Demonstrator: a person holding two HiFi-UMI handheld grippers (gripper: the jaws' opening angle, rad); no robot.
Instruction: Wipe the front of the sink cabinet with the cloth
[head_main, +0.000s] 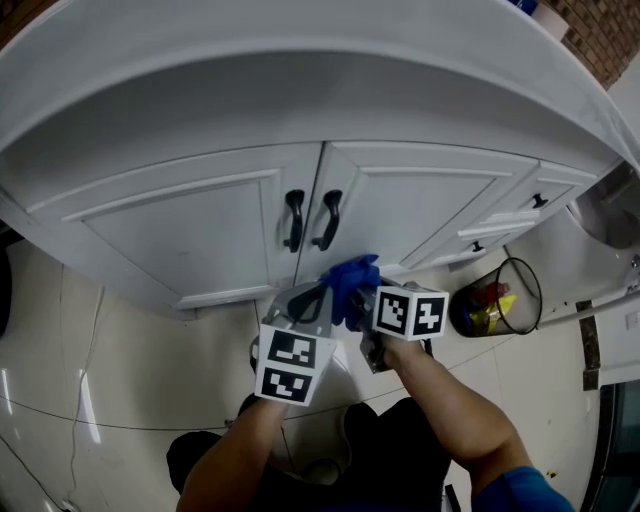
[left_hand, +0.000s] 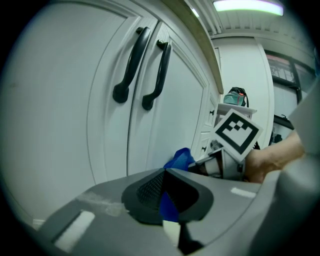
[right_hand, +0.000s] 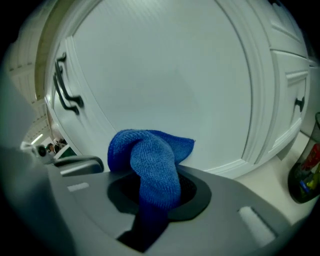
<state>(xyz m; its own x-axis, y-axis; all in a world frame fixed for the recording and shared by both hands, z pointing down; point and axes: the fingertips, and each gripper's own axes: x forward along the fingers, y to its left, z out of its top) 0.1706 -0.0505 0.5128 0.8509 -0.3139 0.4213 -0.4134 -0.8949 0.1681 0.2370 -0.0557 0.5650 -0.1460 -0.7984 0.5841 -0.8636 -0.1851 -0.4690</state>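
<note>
Both forearms reach forward and low; left gripper and right gripper each pinch the blue cloth by the sink cabinet doors.

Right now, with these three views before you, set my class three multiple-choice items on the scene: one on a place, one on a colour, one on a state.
1. Where is the cloth?
A. On the floor
B. Low down in front of the doors
C. On the sink top

2. What colour is the cloth?
A. Red
B. White
C. Blue

3. How is the right gripper?
A. Shut on the cloth
B. Open and empty
C. Laid on the floor

Answers:
1 B: the head view shows it below the handles, near the foot of the doors.
2 C: it shows blue in every view.
3 A: the right gripper view shows its jaws closed on a fold of the cloth.
</note>
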